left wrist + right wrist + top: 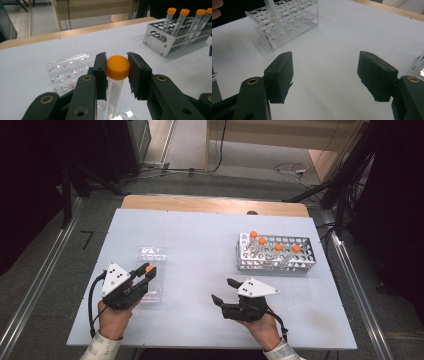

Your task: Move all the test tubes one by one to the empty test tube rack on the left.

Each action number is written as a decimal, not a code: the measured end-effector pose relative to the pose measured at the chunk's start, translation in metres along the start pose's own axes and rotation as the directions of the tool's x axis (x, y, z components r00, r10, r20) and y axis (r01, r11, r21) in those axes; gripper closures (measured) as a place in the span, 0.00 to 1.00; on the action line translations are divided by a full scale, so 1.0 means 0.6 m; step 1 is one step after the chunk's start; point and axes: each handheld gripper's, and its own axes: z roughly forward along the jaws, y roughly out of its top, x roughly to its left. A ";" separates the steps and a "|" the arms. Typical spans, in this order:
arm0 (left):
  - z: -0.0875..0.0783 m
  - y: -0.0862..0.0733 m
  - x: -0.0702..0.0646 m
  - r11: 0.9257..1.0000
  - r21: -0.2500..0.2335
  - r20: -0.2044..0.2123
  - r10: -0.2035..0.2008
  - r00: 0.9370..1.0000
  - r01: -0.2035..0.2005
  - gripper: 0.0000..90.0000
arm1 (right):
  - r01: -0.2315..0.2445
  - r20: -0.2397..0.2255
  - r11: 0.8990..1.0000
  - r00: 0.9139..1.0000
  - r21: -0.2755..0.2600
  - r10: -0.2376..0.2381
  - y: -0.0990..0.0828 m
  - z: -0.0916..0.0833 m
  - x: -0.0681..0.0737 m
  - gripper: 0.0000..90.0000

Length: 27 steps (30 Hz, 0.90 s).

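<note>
Left gripper: both black pads are pinched on the orange cap of 1 clear graduated tube. In the left gripper view the cap sits at frame centre, squarely between the pads, and the tube body hangs straight down from it toward the bottom edge. The tube's lower end stands in or just above a clear plastic rack lying at centre left; whether it is seated in a hole cannot be told. In the high view the same gripper is at lower left, orange cap visible at its tips, over the clear rack.

Right gripper: jaws spread wide, nothing between the pads, bare white table showing in the gap. In the high view it rests at lower centre, tips pointing toward the left of the frame, well apart from the left gripper.

Hands: the left hand and right hand enter from the bottom edge, each wrapped round its gripper body.

Surroundings: a metal rack stands at centre right of the high view, holding 4 orange-capped tubes upright or slightly tilted. In the left gripper view the metal rack occupies the upper right. In the right gripper view the clear rack appears at upper left with 1 tube standing in it.
</note>
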 end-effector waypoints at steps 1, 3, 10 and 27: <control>0.000 -0.001 0.001 1.000 0.001 0.001 -0.004 1.000 0.004 0.77 | 0.000 0.000 1.000 1.000 0.000 0.000 0.000 0.000 0.000 0.30; 0.001 -0.002 0.003 1.000 0.001 0.006 -0.007 1.000 0.007 0.76 | -0.001 0.000 1.000 1.000 -0.003 0.001 0.000 0.000 0.000 0.30; 0.004 -0.005 0.003 1.000 0.012 0.014 -0.012 1.000 0.012 0.71 | -0.001 -0.004 1.000 1.000 0.003 0.001 -0.001 0.001 0.000 0.30; 0.003 -0.002 -0.001 0.998 -0.026 -0.049 -0.051 0.998 0.050 0.26 | -0.011 0.017 1.000 1.000 -0.008 0.011 -0.001 -0.006 -0.009 0.31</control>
